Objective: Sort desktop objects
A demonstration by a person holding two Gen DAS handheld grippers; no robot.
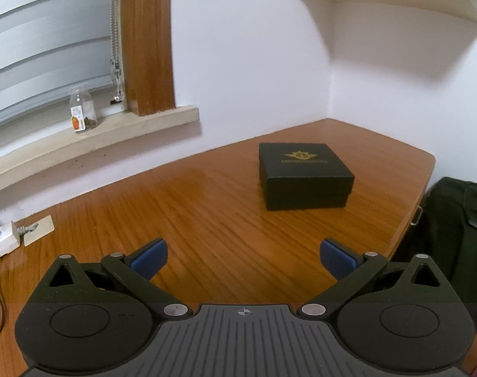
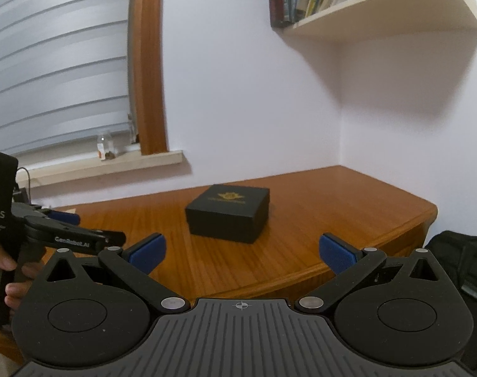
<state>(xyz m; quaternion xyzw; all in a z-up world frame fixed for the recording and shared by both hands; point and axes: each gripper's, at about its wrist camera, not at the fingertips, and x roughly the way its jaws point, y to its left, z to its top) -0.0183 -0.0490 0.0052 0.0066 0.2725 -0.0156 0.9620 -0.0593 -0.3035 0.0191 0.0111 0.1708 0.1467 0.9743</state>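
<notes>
A black square box (image 1: 304, 174) with a gold emblem on its lid sits closed on the wooden desk (image 1: 191, 207). It also shows in the right wrist view (image 2: 229, 212). My left gripper (image 1: 243, 256) is open and empty, held above the desk, well short of the box. My right gripper (image 2: 241, 251) is open and empty, near the desk's front edge, with the box ahead and slightly left. The left gripper also shows from the side in the right wrist view (image 2: 65, 223), at the far left.
A windowsill (image 1: 90, 141) with a small glass jar (image 1: 81, 113) runs along the left wall. A white power strip (image 1: 2, 238) and a cable lie at the desk's left. A wall shelf (image 2: 386, 12) holds books. A black bag (image 1: 455, 235) stands right of the desk.
</notes>
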